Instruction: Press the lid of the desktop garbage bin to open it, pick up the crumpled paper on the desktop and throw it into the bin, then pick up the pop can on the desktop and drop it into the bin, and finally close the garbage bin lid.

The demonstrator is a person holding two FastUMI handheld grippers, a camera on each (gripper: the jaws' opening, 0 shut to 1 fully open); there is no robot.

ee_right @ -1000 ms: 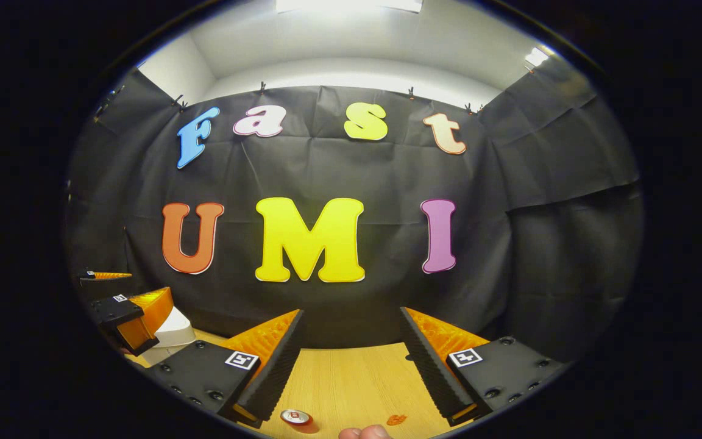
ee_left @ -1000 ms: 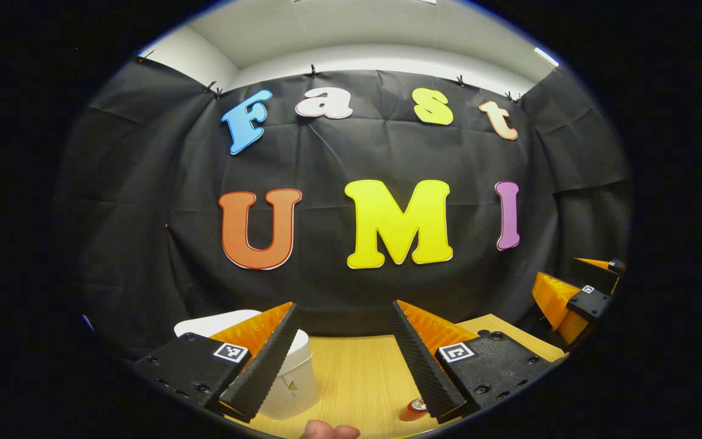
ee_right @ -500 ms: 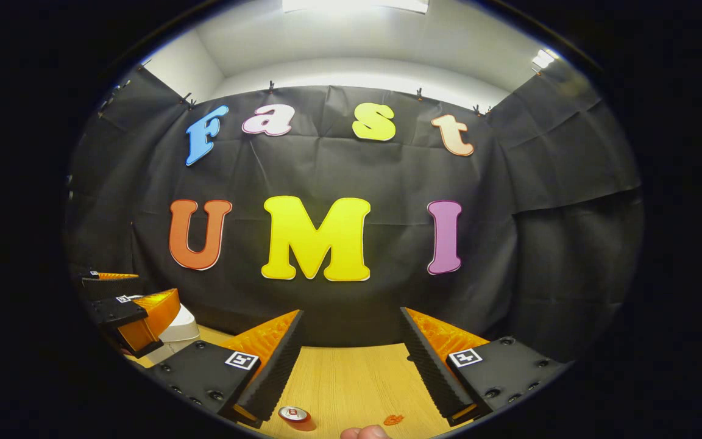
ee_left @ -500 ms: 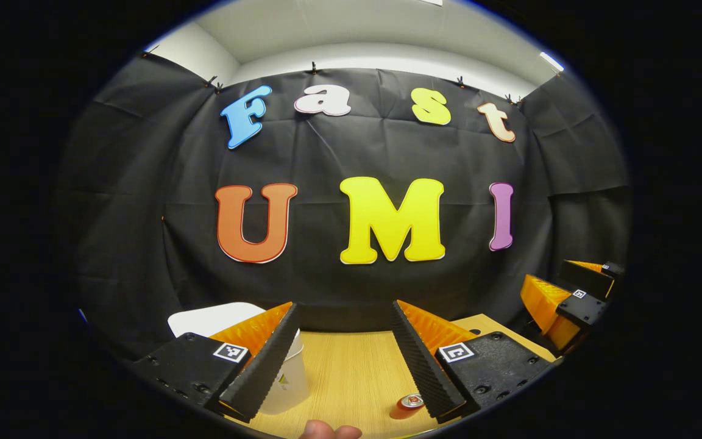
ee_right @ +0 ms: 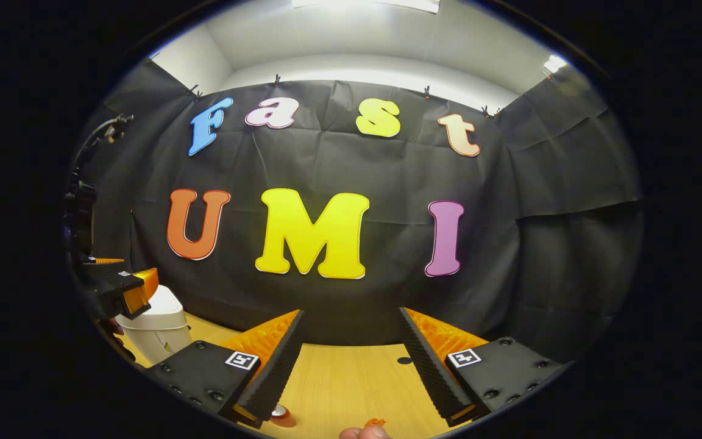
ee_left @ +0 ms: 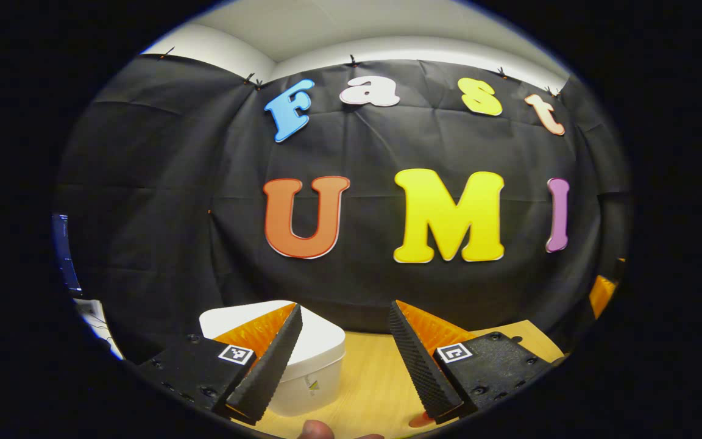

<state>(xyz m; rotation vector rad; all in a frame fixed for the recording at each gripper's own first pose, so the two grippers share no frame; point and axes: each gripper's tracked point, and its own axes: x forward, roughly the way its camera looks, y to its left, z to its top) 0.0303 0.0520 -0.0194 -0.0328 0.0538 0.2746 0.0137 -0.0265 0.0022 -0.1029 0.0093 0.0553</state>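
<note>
The white garbage bin [ee_left: 317,369] stands on the wooden table with its lid down, just behind the left finger of my left gripper [ee_left: 343,312], which is open and holds nothing. In the right gripper view the bin [ee_right: 157,329] is at the far left, with the left gripper [ee_right: 120,291] hanging in front of its top. The pop can [ee_right: 281,416] stands at the bottom edge, half hidden by the left finger of my open, unladen right gripper [ee_right: 351,314]. A sliver of the can [ee_left: 419,421] peeks from under a finger. A small orange scrap [ee_right: 376,422], perhaps the crumpled paper, lies near the bottom.
The wooden table [ee_right: 351,378] runs back to the black cloth wall and has a small dark hole [ee_right: 404,360]. A thumb [ee_right: 363,433] shows at the lower edge. An orange part of the right gripper [ee_left: 601,294] sits at the far right of the left gripper view.
The left gripper has swung left toward the bin, which now sits nearer the middle of its view. The right gripper has slid to that view's edge. The can has dropped toward the bottom edge.
</note>
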